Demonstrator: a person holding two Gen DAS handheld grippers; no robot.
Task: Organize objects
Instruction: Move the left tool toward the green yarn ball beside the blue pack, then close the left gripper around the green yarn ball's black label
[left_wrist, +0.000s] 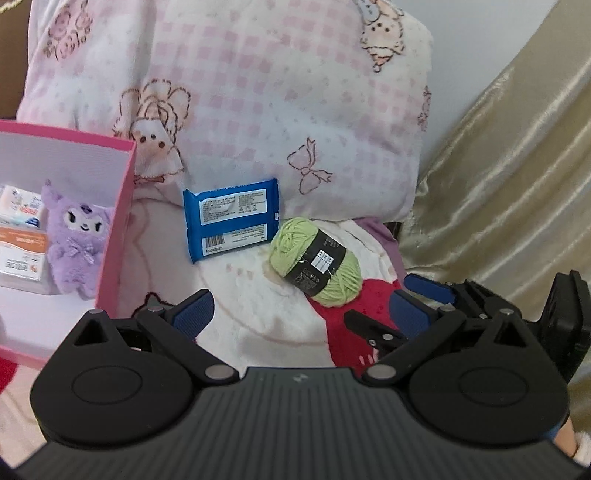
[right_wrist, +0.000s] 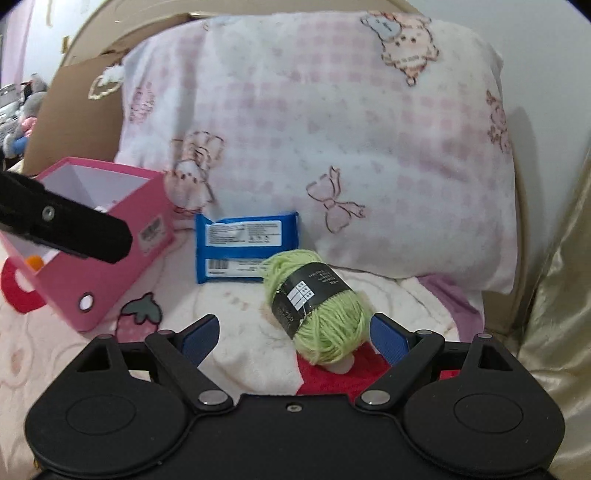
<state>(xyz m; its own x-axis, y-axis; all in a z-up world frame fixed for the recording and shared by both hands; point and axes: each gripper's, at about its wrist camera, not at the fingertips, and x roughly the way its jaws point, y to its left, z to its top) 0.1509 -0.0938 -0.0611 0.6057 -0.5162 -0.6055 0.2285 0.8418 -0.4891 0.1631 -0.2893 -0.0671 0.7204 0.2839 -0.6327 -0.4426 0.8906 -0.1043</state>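
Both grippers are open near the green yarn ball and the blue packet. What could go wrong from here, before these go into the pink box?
1. The two grippers are close: the right gripper is near the green yarn ball, and the left gripper is just beside it, so they may collide.
2. The yarn is soft and round on a fluffy blanket; it may roll or loose strands may snag.
3. The blue packet leans on the pillow and may slide down if bumped.

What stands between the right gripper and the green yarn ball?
Nothing visible. The right gripper is open, and the green yarn ball lies on the blanket just ahead of it, toward its right finger. The blue wipes pack stands behind the yarn, against the pillow.
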